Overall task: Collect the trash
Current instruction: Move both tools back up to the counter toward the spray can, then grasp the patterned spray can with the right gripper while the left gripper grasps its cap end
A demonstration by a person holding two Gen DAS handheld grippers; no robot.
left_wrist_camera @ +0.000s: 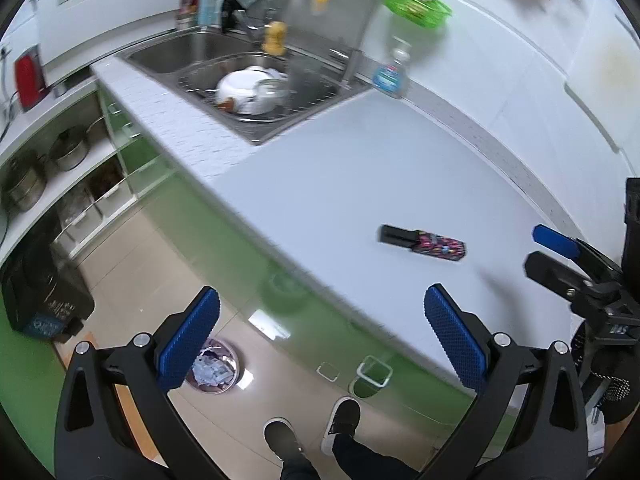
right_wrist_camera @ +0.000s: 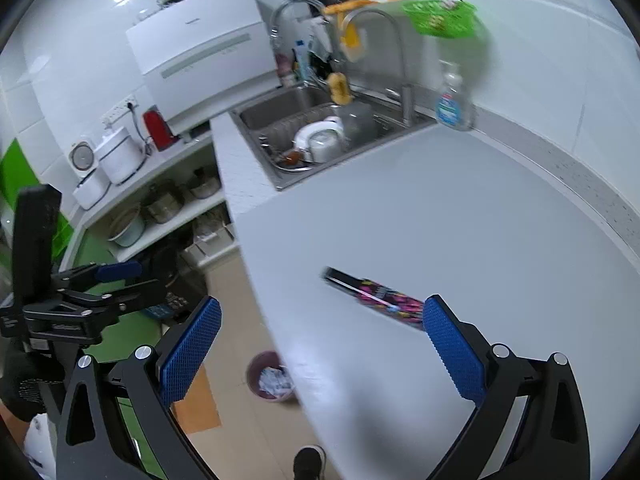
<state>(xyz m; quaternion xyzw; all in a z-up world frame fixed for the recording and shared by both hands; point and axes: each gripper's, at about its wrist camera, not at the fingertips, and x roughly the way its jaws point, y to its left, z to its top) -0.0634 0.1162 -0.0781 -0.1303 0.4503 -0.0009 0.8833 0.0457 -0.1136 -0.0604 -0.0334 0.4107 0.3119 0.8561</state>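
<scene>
A flat black wrapper with a pink and multicolour print point(left_wrist_camera: 424, 243) lies on the white counter point(left_wrist_camera: 360, 168); it also shows in the right wrist view point(right_wrist_camera: 376, 293). My left gripper point(left_wrist_camera: 320, 340) is open and empty, held over the counter's front edge and the floor. My right gripper point(right_wrist_camera: 320, 350) is open and empty, its right finger point(right_wrist_camera: 454, 350) just in front of the wrapper's end. A small round bin point(left_wrist_camera: 212, 368) holding crumpled paper stands on the floor below; it also shows in the right wrist view point(right_wrist_camera: 270, 378).
A steel sink point(left_wrist_camera: 248, 80) with dishes and a tall tap sits at the counter's far end. A soap bottle point(right_wrist_camera: 452, 100) stands by the wall, a green basket point(right_wrist_camera: 440, 16) above it. Shelves with pots point(left_wrist_camera: 64, 148) are at left. My feet point(left_wrist_camera: 312, 432) are below.
</scene>
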